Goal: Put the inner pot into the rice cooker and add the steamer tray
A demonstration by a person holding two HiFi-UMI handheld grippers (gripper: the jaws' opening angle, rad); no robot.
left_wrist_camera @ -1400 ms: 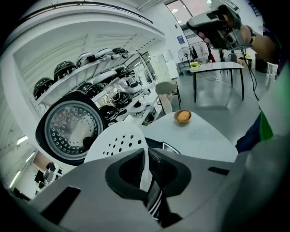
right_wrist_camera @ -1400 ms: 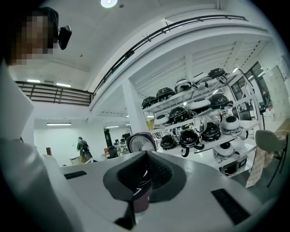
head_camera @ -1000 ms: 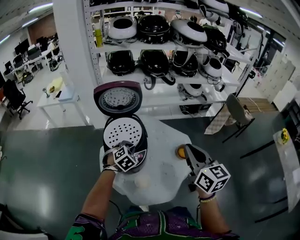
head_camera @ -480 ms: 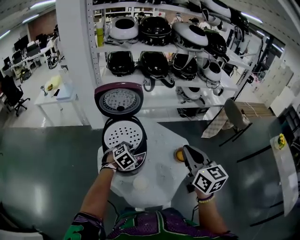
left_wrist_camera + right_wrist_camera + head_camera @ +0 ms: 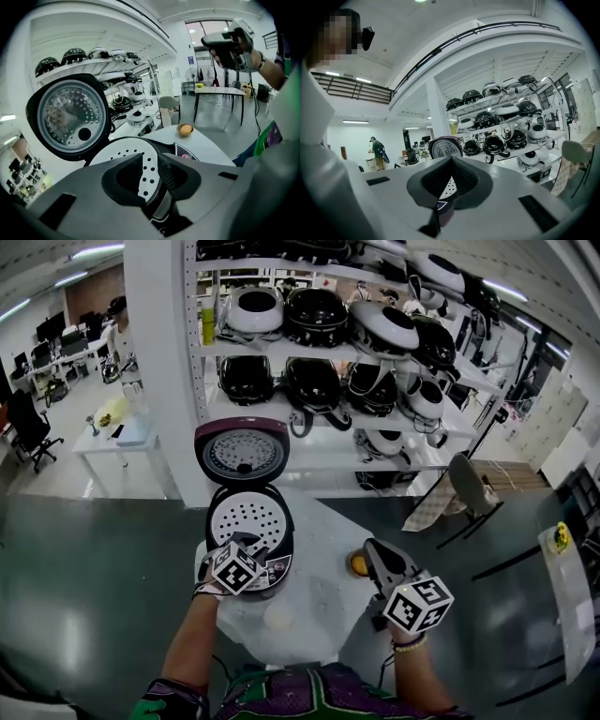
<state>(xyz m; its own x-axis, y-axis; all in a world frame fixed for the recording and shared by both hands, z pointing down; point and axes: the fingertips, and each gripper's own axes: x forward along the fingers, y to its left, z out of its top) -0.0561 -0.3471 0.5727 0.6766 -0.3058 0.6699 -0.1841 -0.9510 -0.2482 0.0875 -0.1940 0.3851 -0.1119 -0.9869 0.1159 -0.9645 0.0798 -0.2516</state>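
The steamer tray [image 5: 248, 519], white and perforated, lies flat in the mouth of the rice cooker [image 5: 277, 566], below the upright open lid [image 5: 241, 452]. The left gripper [image 5: 250, 551] sits at the tray's lower edge. In the left gripper view its jaws have just been opening and stand apart, with the tray's rim showing in the gap and neither pad pressing on it. The right gripper [image 5: 372, 551], right of centre, is pressed together and empty.

The cooker stands at the upper left of the round table [image 5: 323, 601], close to its edge. Bare tabletop lies between the cooker and a small bowl [image 5: 359, 564] holding something orange. A white disc [image 5: 278, 617] lies near the table's lower edge. Shelves [image 5: 319, 362] of cookers fill the top of the frame, beyond the table.
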